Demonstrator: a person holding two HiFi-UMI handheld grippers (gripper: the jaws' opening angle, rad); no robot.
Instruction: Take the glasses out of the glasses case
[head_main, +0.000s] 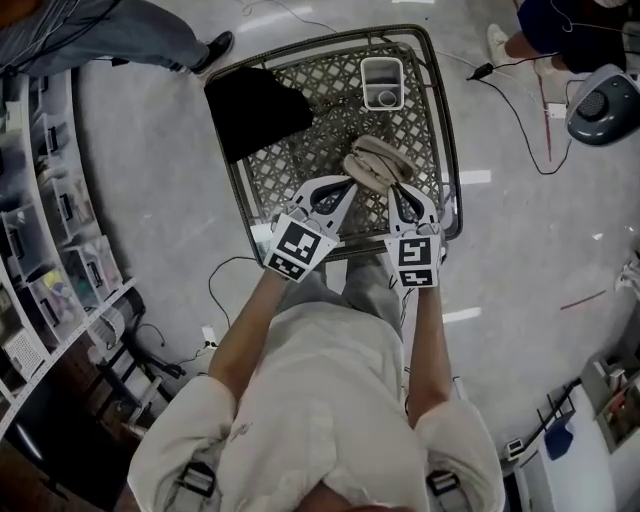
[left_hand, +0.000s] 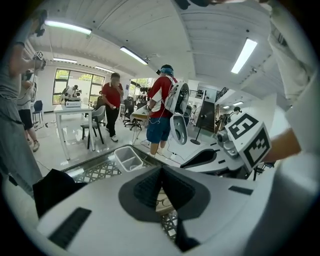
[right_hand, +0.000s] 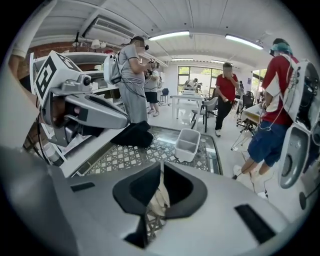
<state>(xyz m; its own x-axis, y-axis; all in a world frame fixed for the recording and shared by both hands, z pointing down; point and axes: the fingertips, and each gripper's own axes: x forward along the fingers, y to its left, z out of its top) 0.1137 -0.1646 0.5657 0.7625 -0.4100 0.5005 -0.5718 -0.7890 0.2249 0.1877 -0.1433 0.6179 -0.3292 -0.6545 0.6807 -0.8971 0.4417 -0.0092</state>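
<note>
A beige glasses case (head_main: 375, 160) lies near the front edge of the lattice-patterned glass table (head_main: 300, 160). My left gripper (head_main: 350, 182) has its tips at the case's near-left side and my right gripper (head_main: 400, 188) at its near-right end. In the left gripper view the jaws (left_hand: 161, 172) meet at the tips, and thin-framed glasses (left_hand: 162, 202) on beige lining show through the gap below them. The right gripper (right_hand: 161, 167) is shut too, with the beige case (right_hand: 159, 197) showing just beyond its jaws. Whether either gripper touches the case I cannot tell.
A black cloth (head_main: 255, 110) covers the table's far left corner. A white two-part bin (head_main: 382, 82) stands at the far edge. The table has a metal rim (head_main: 447, 150). Cables (head_main: 520, 110) run over the floor, shelves (head_main: 50, 250) stand at left, and people stand beyond the table.
</note>
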